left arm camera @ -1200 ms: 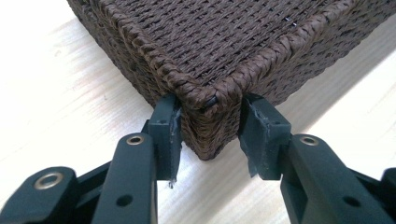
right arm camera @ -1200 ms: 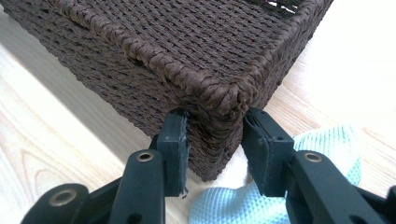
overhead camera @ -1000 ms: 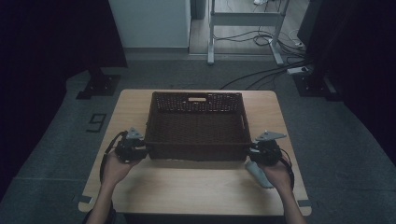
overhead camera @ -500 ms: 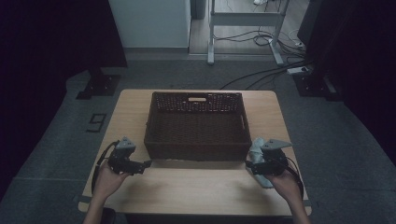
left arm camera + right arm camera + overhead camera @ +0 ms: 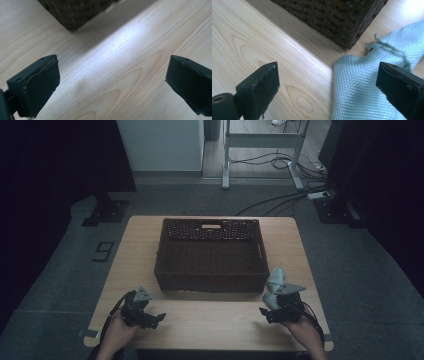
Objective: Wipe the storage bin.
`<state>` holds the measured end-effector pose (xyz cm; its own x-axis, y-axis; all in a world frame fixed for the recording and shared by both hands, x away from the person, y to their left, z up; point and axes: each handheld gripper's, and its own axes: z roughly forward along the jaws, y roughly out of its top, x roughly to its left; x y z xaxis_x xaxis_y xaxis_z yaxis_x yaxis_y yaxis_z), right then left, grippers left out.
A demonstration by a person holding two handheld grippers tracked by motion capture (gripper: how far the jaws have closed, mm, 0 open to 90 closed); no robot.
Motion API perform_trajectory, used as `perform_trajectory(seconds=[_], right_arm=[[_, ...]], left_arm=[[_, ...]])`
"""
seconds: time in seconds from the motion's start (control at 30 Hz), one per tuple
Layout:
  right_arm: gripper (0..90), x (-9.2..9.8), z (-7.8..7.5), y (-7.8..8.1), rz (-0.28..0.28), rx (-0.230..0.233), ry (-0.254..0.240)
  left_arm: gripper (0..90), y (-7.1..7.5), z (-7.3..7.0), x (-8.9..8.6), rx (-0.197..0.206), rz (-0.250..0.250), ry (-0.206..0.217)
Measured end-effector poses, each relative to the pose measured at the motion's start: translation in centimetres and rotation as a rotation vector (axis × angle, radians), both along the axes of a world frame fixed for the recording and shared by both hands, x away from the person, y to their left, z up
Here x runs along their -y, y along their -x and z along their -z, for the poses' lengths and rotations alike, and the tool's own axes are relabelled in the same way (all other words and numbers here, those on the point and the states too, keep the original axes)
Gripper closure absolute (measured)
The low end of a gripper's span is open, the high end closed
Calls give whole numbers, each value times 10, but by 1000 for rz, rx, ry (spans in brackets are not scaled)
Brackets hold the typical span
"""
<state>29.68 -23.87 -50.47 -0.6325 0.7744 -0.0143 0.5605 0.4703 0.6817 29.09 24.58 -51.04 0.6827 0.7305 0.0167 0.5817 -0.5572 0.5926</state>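
A dark woven basket (image 5: 210,255) stands in the middle of the wooden table (image 5: 220,320). My left gripper (image 5: 156,318) lies low near the front left, pointing right. Its jaws have just been opening, and it is open (image 5: 112,75) over bare wood with the basket's corner (image 5: 75,12) ahead. My right gripper (image 5: 264,312) is at the front right. It too has just been opening and stands open (image 5: 329,82). A pale blue-green cloth (image 5: 362,87) lies flat on the table by the basket's corner (image 5: 332,17), under the right jaw and unpinched. In the high view the cloth (image 5: 275,279) lies beside the basket.
The table ends close behind both hands at its near edge (image 5: 210,351). Beyond the table are grey carpet, a metal stand (image 5: 260,150) and cables (image 5: 280,195) on the floor. Light wood runs between the grippers in front of the basket.
Both hands have drawn back from the basket's front corners toward the near edge and sunk lower. Both pairs of jaws have spread wide.
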Motion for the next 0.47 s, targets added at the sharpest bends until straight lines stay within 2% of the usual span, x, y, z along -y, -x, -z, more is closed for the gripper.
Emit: perform_trajectory(seconds=[0.1,0.13,0.17,0.23,0.33,0.37,0.4,0.47], right_arm=[[39,-3,10,-1,-15,-19,32],[39,-3,10,-1,-15,-19,32],[38,-5,18,-2,-24,-37,59],[34,-7,23,-3,-32,-50,78],[7,-8,34,-6,-37,-112,116],[0,-8,36,-6,-38,-123,112],[0,-8,37,-6,-39,-123,107],[0,-8,37,-6,-40,-124,107]], left_arm=[[0,-4,12,3,-36,19,-56],[0,-4,12,3,-36,19,-56],[0,-6,15,4,-57,19,-76],[0,-6,17,4,-68,17,-84],[0,-7,20,5,-84,15,-94],[0,-8,22,5,-102,15,-102],[0,-9,23,4,-124,14,-82],[0,-10,23,3,-116,14,-77]])
